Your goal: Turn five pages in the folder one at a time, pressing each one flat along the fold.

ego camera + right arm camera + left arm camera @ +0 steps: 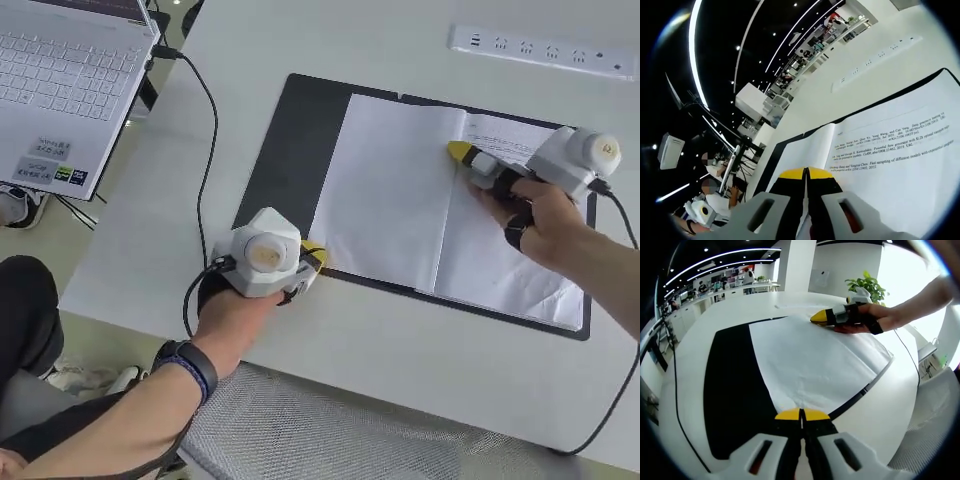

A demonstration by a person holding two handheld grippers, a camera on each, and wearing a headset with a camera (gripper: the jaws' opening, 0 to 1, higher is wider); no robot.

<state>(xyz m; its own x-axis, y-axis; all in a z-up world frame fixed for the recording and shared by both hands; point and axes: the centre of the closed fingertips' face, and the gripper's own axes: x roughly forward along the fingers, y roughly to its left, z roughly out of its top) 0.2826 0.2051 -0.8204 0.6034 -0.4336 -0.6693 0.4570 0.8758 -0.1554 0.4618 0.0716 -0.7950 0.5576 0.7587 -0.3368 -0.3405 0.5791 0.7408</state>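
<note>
The right hand-held gripper, jaws closed, pressed by the fold of the open folder on the bench; the left hand-held gripper, also closed, sat at a lower corner of the page.

Open-plan office, laptop, power strip, potted plant

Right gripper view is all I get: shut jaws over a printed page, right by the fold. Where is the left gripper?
Observer: In the head view, the left gripper sits at the near corner of the blank left page, by the near edge of the folder.
Operator: Open or shut?
Observer: Shut. The left gripper view shows its yellow tips meeting at the page's near edge.
</note>
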